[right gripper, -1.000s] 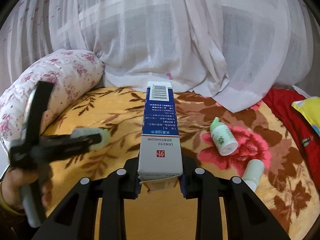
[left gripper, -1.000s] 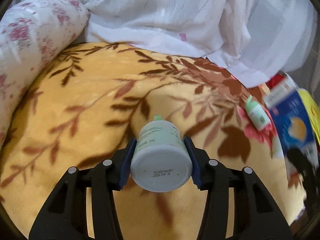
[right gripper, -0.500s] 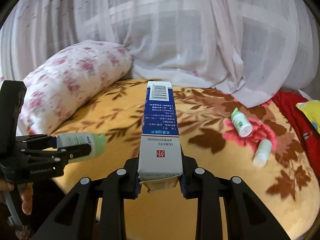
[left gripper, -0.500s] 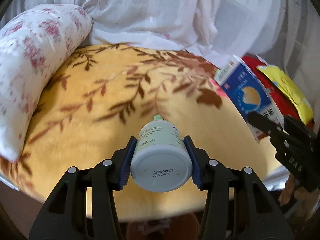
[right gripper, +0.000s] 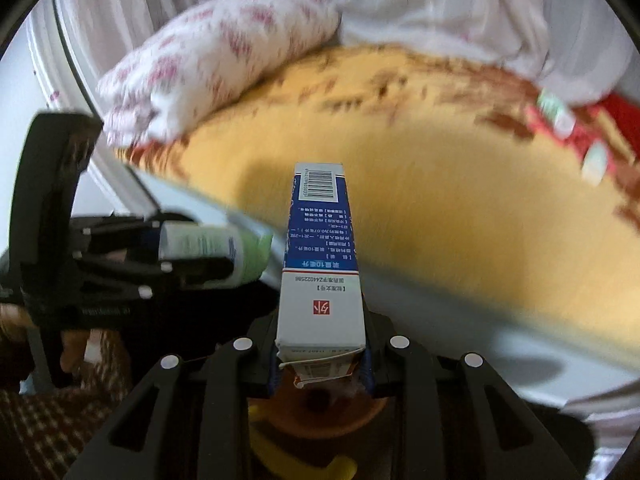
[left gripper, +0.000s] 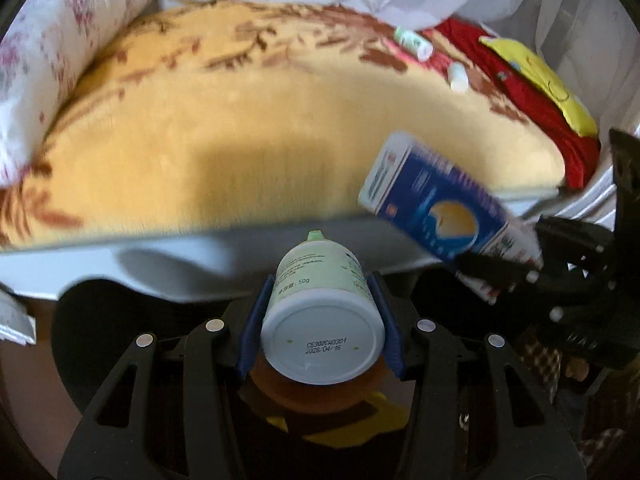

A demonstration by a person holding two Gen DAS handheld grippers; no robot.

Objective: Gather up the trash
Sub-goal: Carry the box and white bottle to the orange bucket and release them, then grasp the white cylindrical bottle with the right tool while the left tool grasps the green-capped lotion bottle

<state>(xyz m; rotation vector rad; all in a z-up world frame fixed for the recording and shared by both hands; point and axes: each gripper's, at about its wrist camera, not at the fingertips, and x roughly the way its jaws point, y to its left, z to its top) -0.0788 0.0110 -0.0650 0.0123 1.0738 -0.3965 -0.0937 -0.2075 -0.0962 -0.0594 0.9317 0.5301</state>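
Observation:
My left gripper point(left gripper: 320, 294) is shut on a white bottle point(left gripper: 322, 332) with a pale green label and cap, base towards the camera. My right gripper point(right gripper: 320, 346) is shut on a blue-and-white carton point(right gripper: 320, 264) that stands up between its pads. Each shows in the other's view: the carton point(left gripper: 440, 208) at the right, the bottle point(right gripper: 208, 246) at the left. Both hang just off the bed's front edge, over a dark opening with an orange round thing point(left gripper: 316, 400) and a yellow piece point(right gripper: 300, 460). Two small bottles point(left gripper: 412, 42) point(left gripper: 458, 76) lie on the blanket far right.
A yellow leaf-patterned blanket point(left gripper: 260, 120) covers the bed, with a floral pillow point(left gripper: 48, 60) at the left and white netting behind. Red cloth point(left gripper: 532, 104) and a yellow item point(left gripper: 536, 76) lie far right. The white bed edge point(left gripper: 160, 256) runs across, and a hand point(right gripper: 72, 344) holds the left gripper.
Both grippers have drawn back from over the blanket past the bed's front edge and sunk lower, still holding bottle and carton. The dark opening has come into view beneath them.

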